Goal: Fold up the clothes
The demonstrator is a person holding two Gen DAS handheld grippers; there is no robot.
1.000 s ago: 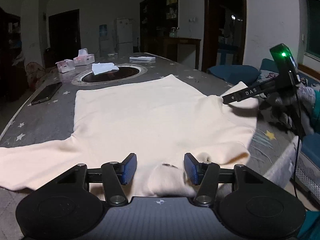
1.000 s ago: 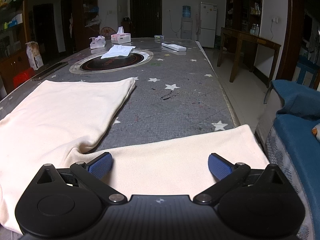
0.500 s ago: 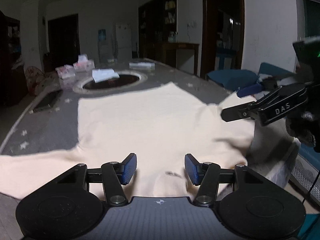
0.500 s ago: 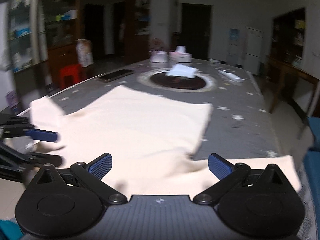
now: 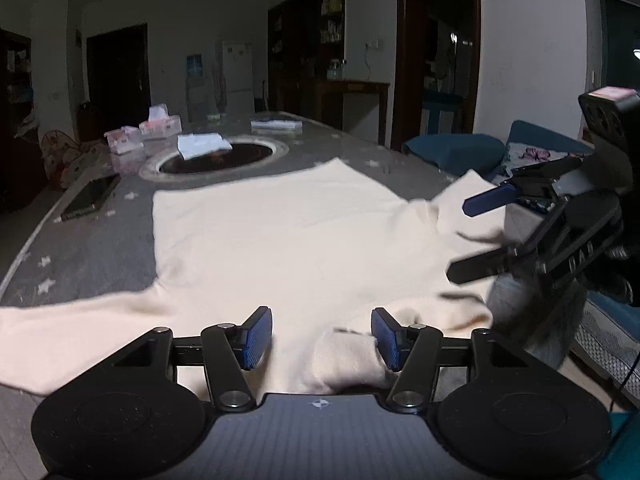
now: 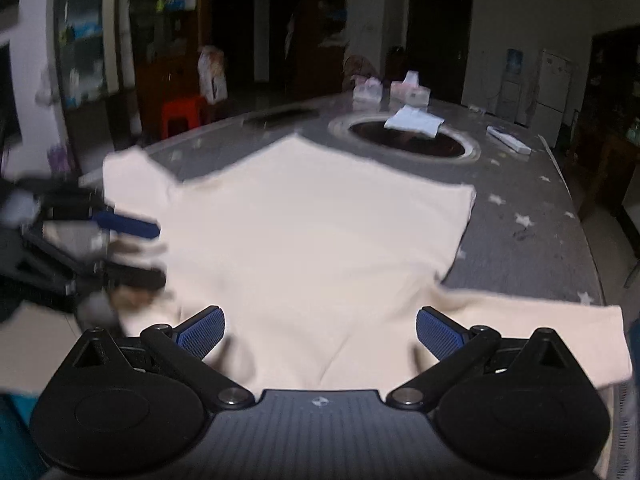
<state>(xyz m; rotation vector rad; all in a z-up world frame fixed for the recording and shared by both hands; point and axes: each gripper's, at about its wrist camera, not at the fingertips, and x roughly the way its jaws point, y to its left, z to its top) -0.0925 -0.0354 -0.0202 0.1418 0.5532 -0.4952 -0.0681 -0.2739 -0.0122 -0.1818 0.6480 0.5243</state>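
A cream long-sleeved top (image 5: 280,240) lies spread flat on the grey star-patterned table (image 5: 96,256), sleeves out to both sides. My left gripper (image 5: 322,336) is open and empty just above the collar at the near edge. My right gripper (image 6: 318,328) is open and empty over the near hem by the right sleeve (image 6: 532,320). The right gripper also shows at the right in the left wrist view (image 5: 472,236), jaws apart above the sleeve. The left gripper shows blurred at the left in the right wrist view (image 6: 156,252).
A round dark inset (image 5: 218,158) with a folded white cloth (image 5: 202,145) sits mid-table. Tissue boxes (image 5: 160,126), a dark phone (image 5: 90,196) and a white remote (image 5: 276,123) lie beyond. A blue sofa (image 5: 452,154) stands to the right.
My right gripper has lifted off the right sleeve and swung left toward the middle of the top. My left gripper has stayed open at the collar.
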